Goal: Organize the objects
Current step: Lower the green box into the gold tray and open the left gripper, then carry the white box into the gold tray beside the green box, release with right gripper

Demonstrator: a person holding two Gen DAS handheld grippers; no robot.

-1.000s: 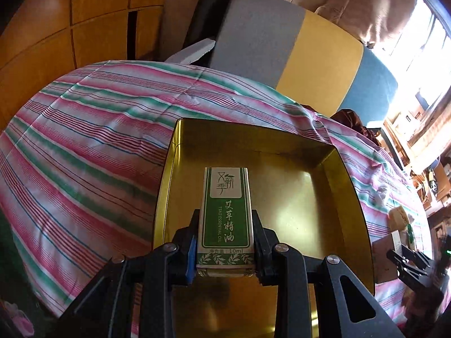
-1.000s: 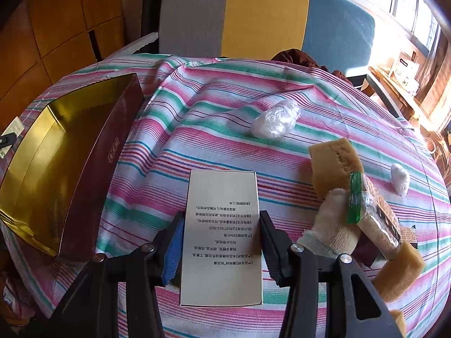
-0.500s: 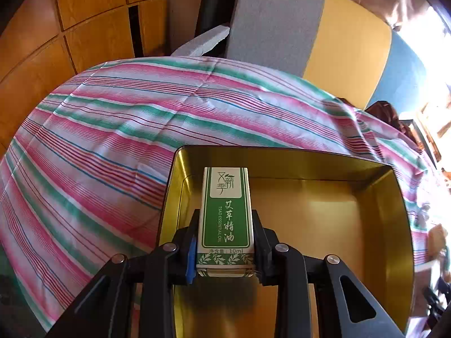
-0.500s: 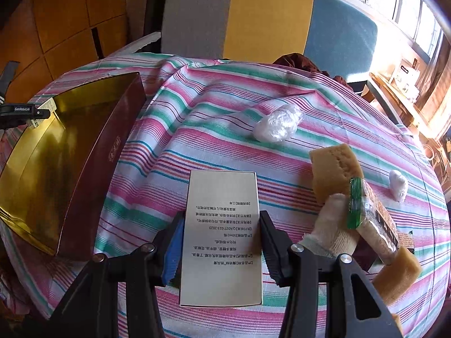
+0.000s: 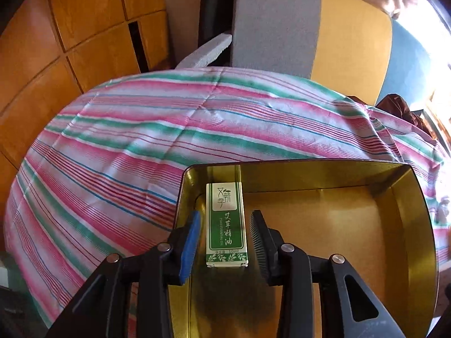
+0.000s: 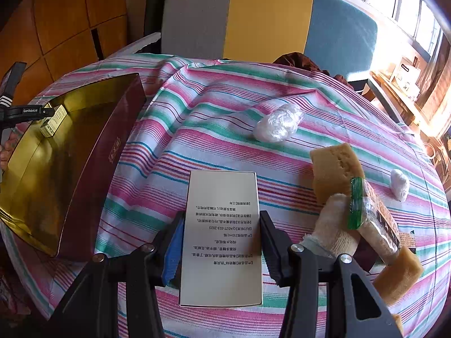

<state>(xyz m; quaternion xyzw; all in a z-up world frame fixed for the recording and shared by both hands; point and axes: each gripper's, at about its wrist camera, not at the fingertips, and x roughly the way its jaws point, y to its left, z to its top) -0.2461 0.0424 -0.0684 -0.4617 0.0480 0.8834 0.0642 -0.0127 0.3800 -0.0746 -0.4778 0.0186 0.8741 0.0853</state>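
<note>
A small green-and-white oil box [image 5: 225,236] lies in the far left corner of the gold tin [image 5: 338,225]. My left gripper [image 5: 225,215] straddles it and its jaws are opening. Both pads stand a little off the box's sides. In the right wrist view the same tin [image 6: 42,169] sits at the left with the small box [image 6: 53,121] inside, and a left gripper finger [image 6: 28,110] is beside it. My right gripper [image 6: 221,219] is shut on a white printed box [image 6: 222,197], held above the striped tablecloth [image 6: 214,107].
To the right on the cloth lie a plastic-wrapped ball [image 6: 279,126], a tan sponge [image 6: 335,169], a small white wad [image 6: 399,184], a gauze roll [image 6: 335,225], a green-ended packet [image 6: 372,219] and another sponge [image 6: 400,273]. A grey, yellow and blue chair [image 5: 310,28] stands behind the table.
The left gripper carried the small box down to the tin's far left corner, then its pads came off the box's sides. The right gripper and its white box stayed still.
</note>
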